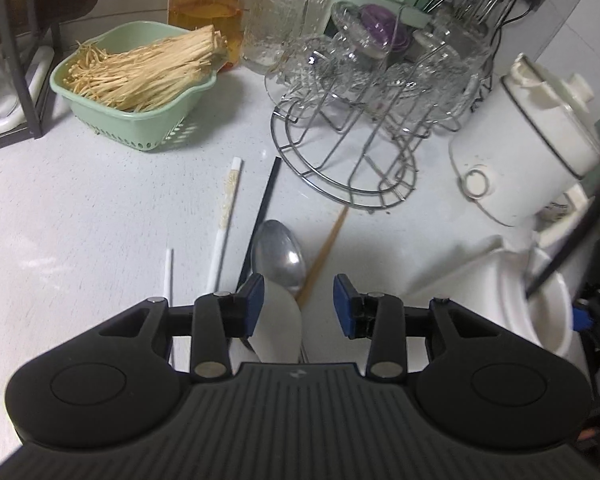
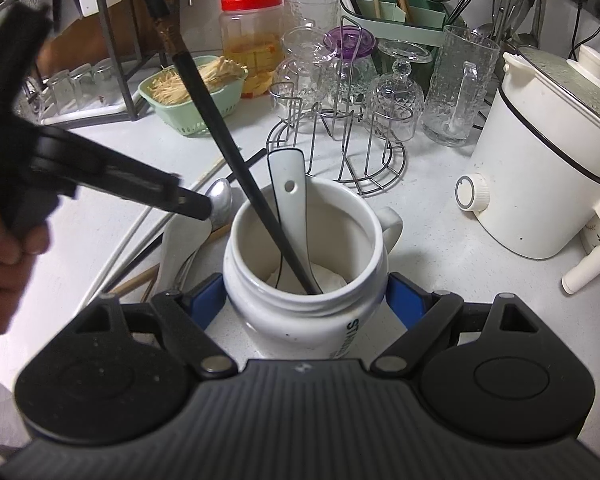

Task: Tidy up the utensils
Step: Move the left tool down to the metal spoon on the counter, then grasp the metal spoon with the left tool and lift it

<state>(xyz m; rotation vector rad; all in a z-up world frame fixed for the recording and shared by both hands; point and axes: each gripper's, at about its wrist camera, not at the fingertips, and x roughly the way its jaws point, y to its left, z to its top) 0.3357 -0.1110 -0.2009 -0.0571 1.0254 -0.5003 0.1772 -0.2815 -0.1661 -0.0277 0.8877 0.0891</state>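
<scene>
A glossy white ceramic mug stands on the speckled counter, clamped in the right tongs, with a black chopstick and a white spoon inside. The left tongs hang apart, empty, above a steel spoon.

Pale green plastic basket heaped with enoki mushrooms, beside red-lidded clear jar of amber liquid. Wire rack bearing upturned cut glasses. White electric cooking pot at right.
</scene>
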